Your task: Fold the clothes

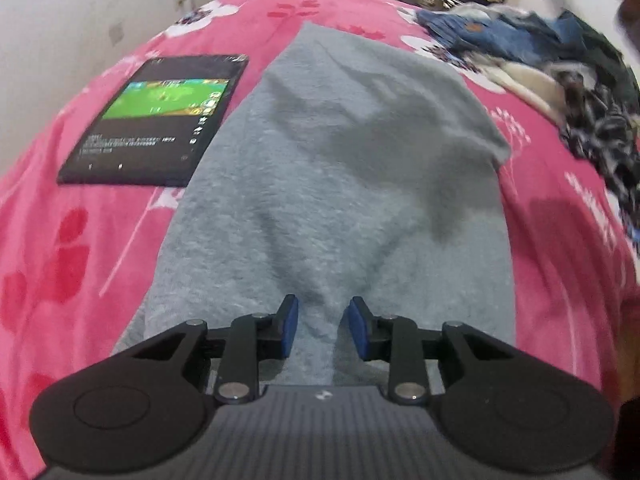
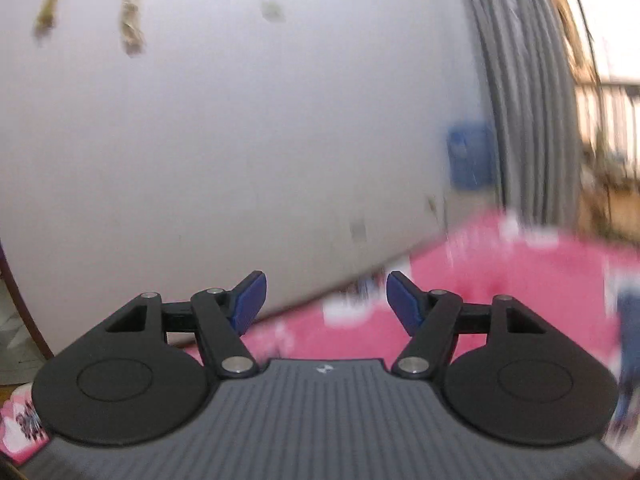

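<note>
A grey fleece garment [image 1: 340, 184] lies spread lengthwise on the pink flowered bed cover [image 1: 60, 248], partly folded, with one layer lying over its far right part. My left gripper [image 1: 323, 328] is open just above the garment's near edge, with a raised ridge of the cloth between its blue pads [image 1: 290, 326]; the pads do not pinch it. My right gripper [image 2: 325, 302] is open and empty, lifted in the air and pointing at the white wall [image 2: 240, 120]; the view is blurred. The grey garment is not in the right wrist view.
A black tablet [image 1: 156, 118] with a lit screen lies on the cover, touching the garment's left side. A heap of mixed clothes [image 1: 560, 64] lies at the far right of the bed. A grey curtain [image 2: 528, 92] and a window are beyond the bed.
</note>
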`<act>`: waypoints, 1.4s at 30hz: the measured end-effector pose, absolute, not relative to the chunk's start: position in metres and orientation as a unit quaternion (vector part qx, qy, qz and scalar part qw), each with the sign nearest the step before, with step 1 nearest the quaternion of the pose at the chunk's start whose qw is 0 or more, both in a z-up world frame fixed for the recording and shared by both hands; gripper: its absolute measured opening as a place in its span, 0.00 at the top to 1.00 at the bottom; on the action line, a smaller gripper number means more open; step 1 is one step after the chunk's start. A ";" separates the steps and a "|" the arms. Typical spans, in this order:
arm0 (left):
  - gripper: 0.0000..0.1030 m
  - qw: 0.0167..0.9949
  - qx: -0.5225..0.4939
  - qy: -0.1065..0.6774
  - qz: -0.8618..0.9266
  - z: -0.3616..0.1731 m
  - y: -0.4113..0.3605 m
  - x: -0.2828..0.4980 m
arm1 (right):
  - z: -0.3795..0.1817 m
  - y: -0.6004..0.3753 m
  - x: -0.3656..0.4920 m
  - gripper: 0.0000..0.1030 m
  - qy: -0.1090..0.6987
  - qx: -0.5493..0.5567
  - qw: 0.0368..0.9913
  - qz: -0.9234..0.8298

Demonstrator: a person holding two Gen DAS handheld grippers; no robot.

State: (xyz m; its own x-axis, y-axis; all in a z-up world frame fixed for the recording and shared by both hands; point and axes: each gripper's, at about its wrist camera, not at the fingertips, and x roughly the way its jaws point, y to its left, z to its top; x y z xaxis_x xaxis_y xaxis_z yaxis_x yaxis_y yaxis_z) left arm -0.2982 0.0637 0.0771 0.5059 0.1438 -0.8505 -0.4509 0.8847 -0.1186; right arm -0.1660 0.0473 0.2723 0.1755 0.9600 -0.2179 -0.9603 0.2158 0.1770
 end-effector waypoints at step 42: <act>0.55 0.773 -0.429 0.334 0.326 0.096 0.055 -0.351 | 0.073 0.014 -0.002 0.39 0.289 -0.145 0.667 0.671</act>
State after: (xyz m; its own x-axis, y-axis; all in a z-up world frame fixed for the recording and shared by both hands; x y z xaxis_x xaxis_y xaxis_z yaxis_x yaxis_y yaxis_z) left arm -0.3509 0.0546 0.0957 0.5639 0.2182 -0.7965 -0.7912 0.4192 -0.4453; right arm -0.0018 0.0138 0.0734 -0.0684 0.8115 -0.5803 -0.9792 0.0569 0.1950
